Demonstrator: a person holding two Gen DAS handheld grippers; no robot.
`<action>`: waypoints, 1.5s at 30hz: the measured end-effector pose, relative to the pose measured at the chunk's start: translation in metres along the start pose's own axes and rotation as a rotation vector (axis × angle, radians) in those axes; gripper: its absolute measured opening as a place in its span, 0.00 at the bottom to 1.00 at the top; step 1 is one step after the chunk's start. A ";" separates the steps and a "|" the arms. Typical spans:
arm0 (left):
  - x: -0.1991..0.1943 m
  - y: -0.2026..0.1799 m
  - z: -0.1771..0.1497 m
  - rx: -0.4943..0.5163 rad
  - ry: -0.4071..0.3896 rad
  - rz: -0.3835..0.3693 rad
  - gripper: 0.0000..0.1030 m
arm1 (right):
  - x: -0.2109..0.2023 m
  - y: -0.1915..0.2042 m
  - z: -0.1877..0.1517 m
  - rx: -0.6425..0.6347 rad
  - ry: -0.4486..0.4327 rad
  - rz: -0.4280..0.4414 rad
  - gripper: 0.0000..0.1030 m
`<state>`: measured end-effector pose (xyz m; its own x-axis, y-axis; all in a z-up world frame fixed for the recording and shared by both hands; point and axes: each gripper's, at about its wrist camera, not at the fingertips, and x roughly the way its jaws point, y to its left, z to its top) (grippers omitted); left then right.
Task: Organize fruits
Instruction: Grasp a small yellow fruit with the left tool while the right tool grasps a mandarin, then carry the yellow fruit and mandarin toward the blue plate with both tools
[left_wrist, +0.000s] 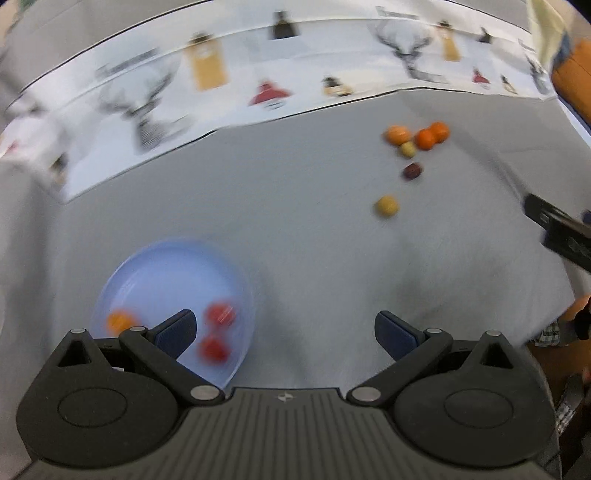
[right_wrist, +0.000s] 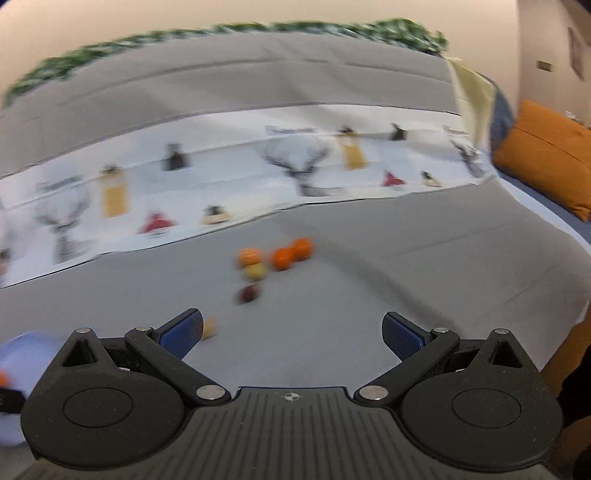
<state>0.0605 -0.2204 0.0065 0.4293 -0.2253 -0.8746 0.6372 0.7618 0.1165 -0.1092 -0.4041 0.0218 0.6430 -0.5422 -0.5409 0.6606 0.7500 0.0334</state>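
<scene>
**Both tongs held open above the grey cloth, fruits split between bowl and loose cluster**

In the left wrist view, the left tongs (left_wrist: 285, 330) are seen spread wide with nothing between the blue pads. A pale blue round plastic bowl (left_wrist: 155, 269) is placed at the lower left of the frame, partly hidden behind the left finger. Three fruits are held in it: a small orange fruit (left_wrist: 119, 320) at its left side and two red round fruits (left_wrist: 221, 314) (left_wrist: 213, 350) toward its right side, one just below the other.

A loose cluster of fruits is seen in the upper right of the same frame, well apart from the bowl. A pale orange fruit (left_wrist: 397, 134), two deep orange fruits (left_wrist: 425, 139) (left_wrist: 439, 131) and a small yellowish fruit (left_wrist: 407, 149) are grouped together, apparently touching, though this is blurred. A dark red fruit (left_wrist: 412, 171) lies just below them, and a yellow round fruit (left_wrist: 386, 206) lies alone further down.

Everything is laid on a grey cloth-covered surface (left_wrist: 295, 221); a white printed paper strip with deer and bottle pictures (left_wrist: 221, 74) is stretched across the top of the frame.

In the right wrist view, the right tongs (right_wrist: 291, 334) are likewise spread open and empty, and the same cluster is seen at the centre of the frame, blurred. An orange cushion (right_wrist: 546, 155) is seen at the right edge.
</scene>
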 end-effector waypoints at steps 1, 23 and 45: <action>0.013 -0.011 0.010 0.016 0.002 -0.007 1.00 | 0.022 -0.008 0.004 0.005 0.014 -0.013 0.99; 0.194 -0.089 0.099 0.143 0.017 -0.150 0.59 | 0.314 -0.013 0.040 -0.165 0.019 0.113 0.49; -0.029 0.036 -0.003 -0.008 -0.090 0.006 0.28 | 0.030 -0.020 0.035 0.147 -0.107 0.103 0.35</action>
<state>0.0689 -0.1848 0.0348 0.4892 -0.2742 -0.8280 0.6292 0.7683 0.1173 -0.0893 -0.4488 0.0341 0.7424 -0.5087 -0.4360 0.6336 0.7446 0.2100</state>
